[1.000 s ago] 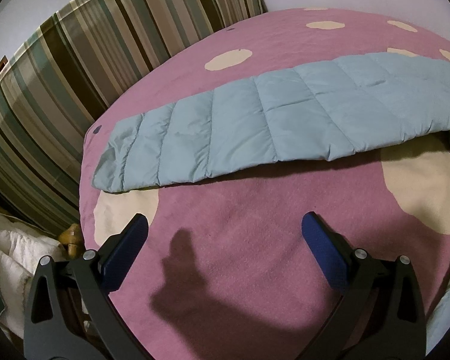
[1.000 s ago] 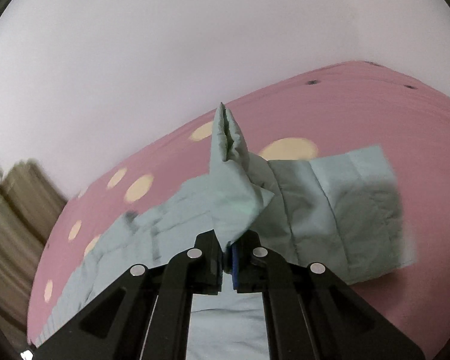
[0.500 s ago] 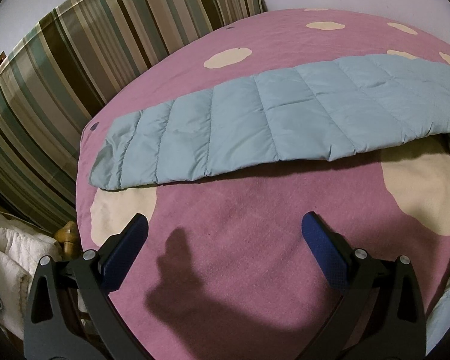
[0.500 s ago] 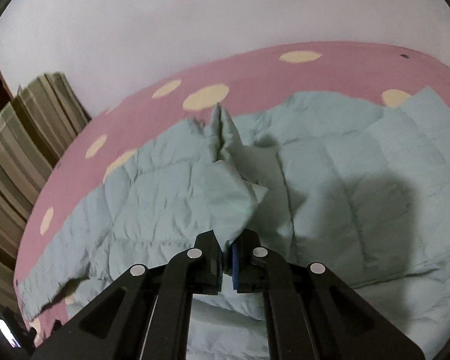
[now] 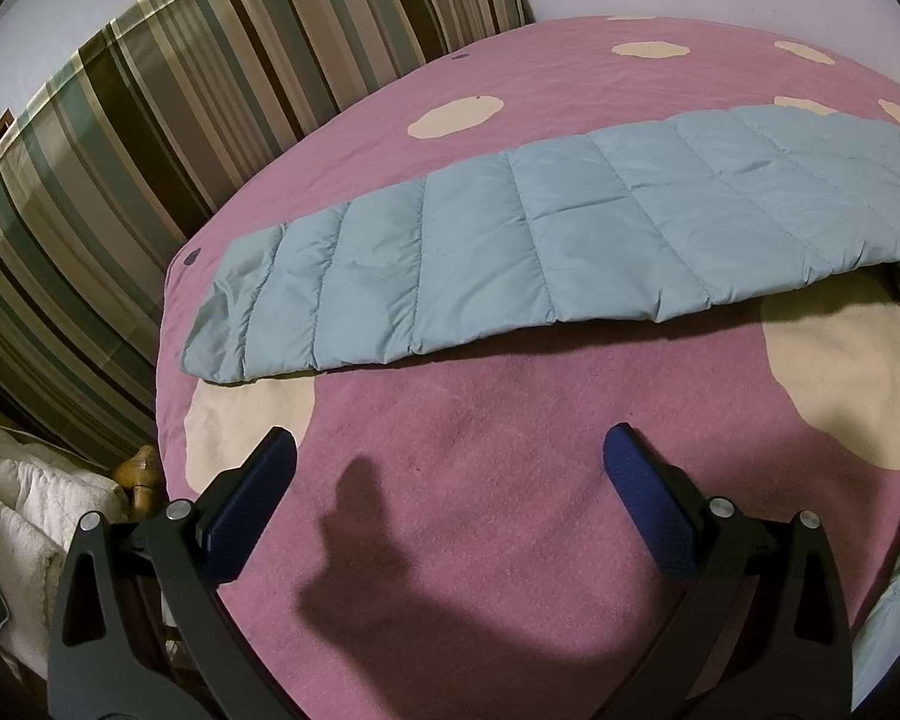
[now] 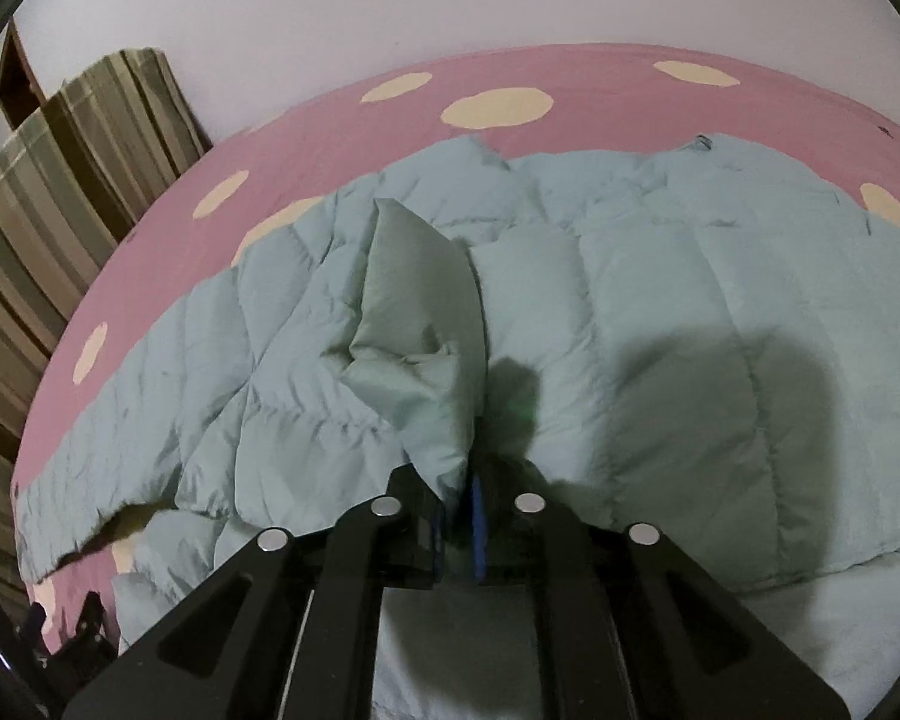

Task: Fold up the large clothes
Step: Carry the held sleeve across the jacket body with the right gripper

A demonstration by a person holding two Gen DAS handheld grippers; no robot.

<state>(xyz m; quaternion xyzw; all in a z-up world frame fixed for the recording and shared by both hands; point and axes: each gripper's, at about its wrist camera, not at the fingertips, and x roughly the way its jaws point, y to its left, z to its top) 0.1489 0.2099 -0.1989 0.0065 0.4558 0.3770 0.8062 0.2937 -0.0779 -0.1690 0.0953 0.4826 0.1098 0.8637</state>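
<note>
Bare pink bedspread lies open between the left gripper and the quilted jacket's near edge. Striped curtain bounds the left side. In the right wrist view, jacket folds crowd the right gripper.

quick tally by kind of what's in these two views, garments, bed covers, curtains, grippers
Garments: 1, the light blue quilted jacket
Bed covers: 1, the pink blanket with cream spots
Curtains: 1, the striped curtain
Grippers: 2, the left gripper, open and empty, and the right gripper, shut on a fold of the jacket
Total: 5
</note>
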